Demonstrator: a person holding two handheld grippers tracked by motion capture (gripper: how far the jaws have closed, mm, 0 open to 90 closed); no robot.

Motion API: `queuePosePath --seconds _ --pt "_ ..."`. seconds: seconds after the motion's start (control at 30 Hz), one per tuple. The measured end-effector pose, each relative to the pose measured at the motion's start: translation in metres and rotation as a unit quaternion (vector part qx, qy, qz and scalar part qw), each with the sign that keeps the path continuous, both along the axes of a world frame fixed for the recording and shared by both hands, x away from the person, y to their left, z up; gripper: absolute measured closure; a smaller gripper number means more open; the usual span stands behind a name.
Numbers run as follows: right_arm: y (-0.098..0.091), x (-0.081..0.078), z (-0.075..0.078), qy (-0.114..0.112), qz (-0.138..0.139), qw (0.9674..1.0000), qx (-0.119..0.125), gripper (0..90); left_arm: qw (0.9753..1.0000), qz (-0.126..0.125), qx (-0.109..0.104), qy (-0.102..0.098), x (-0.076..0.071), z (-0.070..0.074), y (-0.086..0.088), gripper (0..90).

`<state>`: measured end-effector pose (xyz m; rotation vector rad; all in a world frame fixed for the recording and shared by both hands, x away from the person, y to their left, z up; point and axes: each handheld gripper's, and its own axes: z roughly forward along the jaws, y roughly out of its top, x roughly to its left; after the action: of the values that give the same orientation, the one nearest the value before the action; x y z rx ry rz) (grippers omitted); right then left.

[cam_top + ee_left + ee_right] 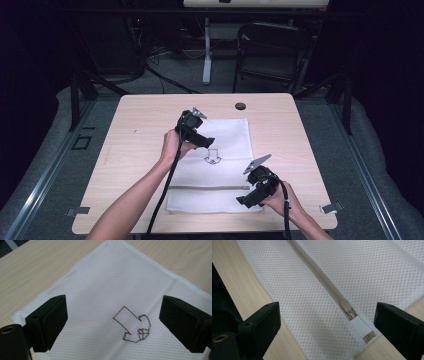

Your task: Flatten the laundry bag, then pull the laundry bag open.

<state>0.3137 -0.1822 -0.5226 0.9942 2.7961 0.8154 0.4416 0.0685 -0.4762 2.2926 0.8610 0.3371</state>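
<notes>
1. The table (140, 107) is light wood with rounded corners. A white mesh bag (227, 135) lies flat on it, a little right of centre, running from near the middle toward the near edge. A small dark round hole (240, 106) sits close to the far edge, just beyond the bag's far right corner.

2. The left gripper (202, 141) is held in the left hand (172, 146) over the bag's left half, toward its far end. In the left gripper view its jaws stand wide apart with nothing between them; the left gripper (113, 322) is above the mesh and touches nothing that can be seen. Between the jaws lies a dark outline drawing (132, 326), arrow-shaped, printed on the fabric; it also shows at the bag's centre (213, 157) in the high view.

3. A beige zipper (210, 188) crosses the bag parallel to the table's near edge, close to the bag's near end.

4. The right gripper (247, 201) is held in the right hand (280, 200) at the bag's near right corner, close to the table's near edge. In the right gripper view the right gripper (327, 322) has its jaws spread wide, gripping nothing. The zipper pull (348, 310) lies between them, nearer the right jaw, with a white tab (362, 327) beyond it at the bag's edge. Contact between jaws and fabric cannot be told.
</notes>
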Motion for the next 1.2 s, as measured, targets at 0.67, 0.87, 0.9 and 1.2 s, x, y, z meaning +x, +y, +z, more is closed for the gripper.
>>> queuePosePath --seconds 0.67,0.87,0.9,1.2 --pt "-0.025 0.007 0.004 -0.011 -0.038 0.9992 -0.004 14.5 0.9982 -0.053 -0.029 0.007 -0.051 -0.013 0.004 6.9" --pt "-0.032 0.011 0.002 -0.015 -0.057 0.9983 0.0 21.9 0.9971 -0.069 -0.031 0.01 -0.057 -0.021 -0.008 8.4" --pt "-0.034 0.012 0.002 -0.017 -0.057 0.9982 -0.002 23.7 0.9967 -0.074 -0.031 0.009 -0.058 -0.022 -0.011 8.6" --pt "-0.038 0.015 -0.001 -0.016 -0.072 0.9972 0.001 59.5 0.9927 -0.114 -0.034 0.017 -0.067 -0.036 -0.036 13.8"
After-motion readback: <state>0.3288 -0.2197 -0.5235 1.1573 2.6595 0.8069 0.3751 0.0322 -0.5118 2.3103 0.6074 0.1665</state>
